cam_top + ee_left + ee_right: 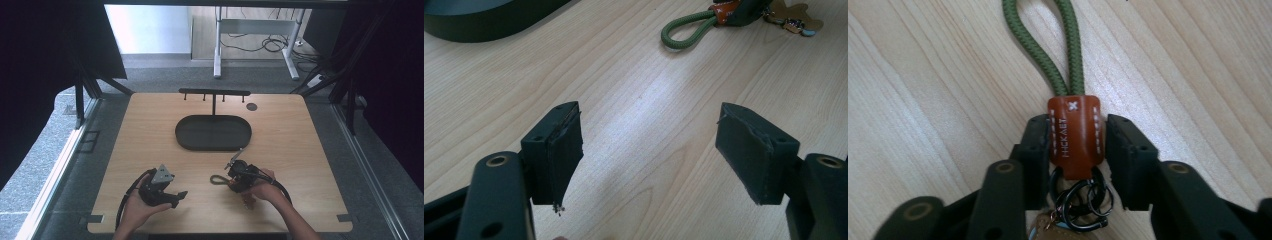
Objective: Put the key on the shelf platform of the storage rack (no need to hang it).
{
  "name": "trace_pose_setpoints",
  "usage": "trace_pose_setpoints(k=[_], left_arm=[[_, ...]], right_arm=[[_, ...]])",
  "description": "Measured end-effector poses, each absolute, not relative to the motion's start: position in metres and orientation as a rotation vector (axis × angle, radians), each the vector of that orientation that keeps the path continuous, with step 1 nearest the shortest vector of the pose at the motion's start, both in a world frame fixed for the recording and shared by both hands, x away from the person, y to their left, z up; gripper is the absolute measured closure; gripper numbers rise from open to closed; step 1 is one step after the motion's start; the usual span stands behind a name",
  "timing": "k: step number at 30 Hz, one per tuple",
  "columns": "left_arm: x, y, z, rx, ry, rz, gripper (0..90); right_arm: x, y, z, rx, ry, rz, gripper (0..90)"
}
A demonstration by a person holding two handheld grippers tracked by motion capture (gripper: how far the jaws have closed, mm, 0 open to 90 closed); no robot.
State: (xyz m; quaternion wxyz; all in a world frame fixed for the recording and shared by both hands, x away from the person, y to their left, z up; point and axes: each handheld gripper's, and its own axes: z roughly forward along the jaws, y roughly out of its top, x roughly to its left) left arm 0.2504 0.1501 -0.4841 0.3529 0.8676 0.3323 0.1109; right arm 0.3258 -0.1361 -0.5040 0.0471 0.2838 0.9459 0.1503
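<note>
Wood-grain bench [150, 130], going left to right. Left gripper [167, 196] is sitting in the person's hand near the front edge, left of centre, jaws spread wide with nothing between them; in the left gripper view its pads [559, 150] are hovering over bare wood, with the keychain well ahead of them.

Middle: dark oval tray [213, 132] is lying toward the back edge, with a black T-shaped hook rack [214, 93] rising just behind it. Both are well apart from the grippers.

Right: right gripper [233, 180] is working near the front edge, right of centre. Its jaws are flanking the brown leather tab [1074, 135] of the keychain, one on each side. They look to be touching or nearly so, but I cannot tell whether they are actually pinching it. Green cord loop [1048, 45] is lying flat on the bench, pointing away from the jaws toward the left gripper. Metal rings [1083, 202] and a charm are bunching under the jaws.

Risks, my read:
- The tab is smooth and narrow, so a light pinch could let it slide out on the lift.
- The rings are hanging heavy on the near side, so the keychain may swing and rotate in the jaws.
- The loop is limp and may sag shut, which would make it hard to thread over a rack hook.
</note>
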Motion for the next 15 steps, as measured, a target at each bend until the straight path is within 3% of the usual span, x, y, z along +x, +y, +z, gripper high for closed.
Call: trace_pose_setpoints(k=[15], left_arm=[[0.2512, 0.1522, -0.4842, 2.239, 0.869, 0.29, 27.5]], right_arm=[[0.3255, -0.1412, -0.495, 0.849, 2.905, 0.467, 67.1]])
